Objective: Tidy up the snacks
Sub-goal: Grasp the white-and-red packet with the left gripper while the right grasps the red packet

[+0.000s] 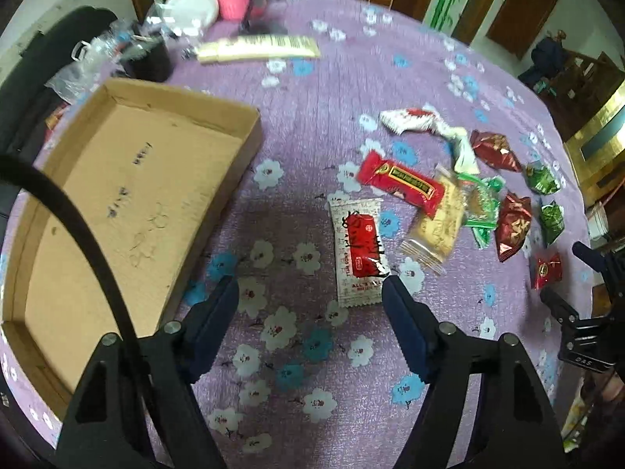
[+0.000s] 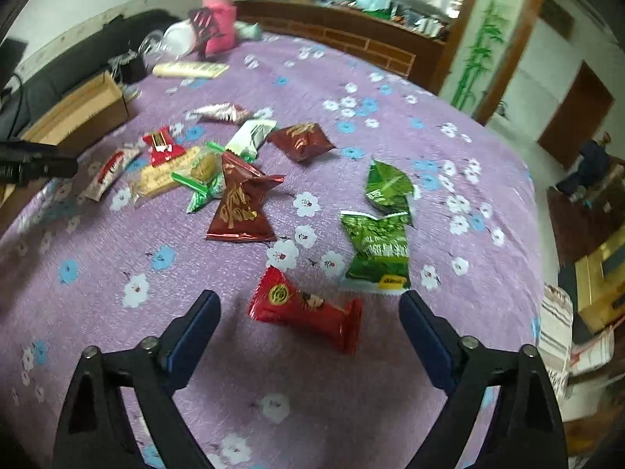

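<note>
Picking is starting: left gripper and right gripper gape empty over the white-red packet and red candy, needing closure before the cardboard tray by the table's left edge.

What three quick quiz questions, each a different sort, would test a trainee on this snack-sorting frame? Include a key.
1. True or false: the cardboard tray already holds snacks.
2. Multiple choice: which snack lies nearest ahead of the right gripper? A) red wrapped candy B) green packet C) dark red packet
3. Fill in: the left gripper is open, and the snack just ahead of it is the white and ___ packet.

Key
1. False; no snacks show in it.
2. A
3. red
</note>
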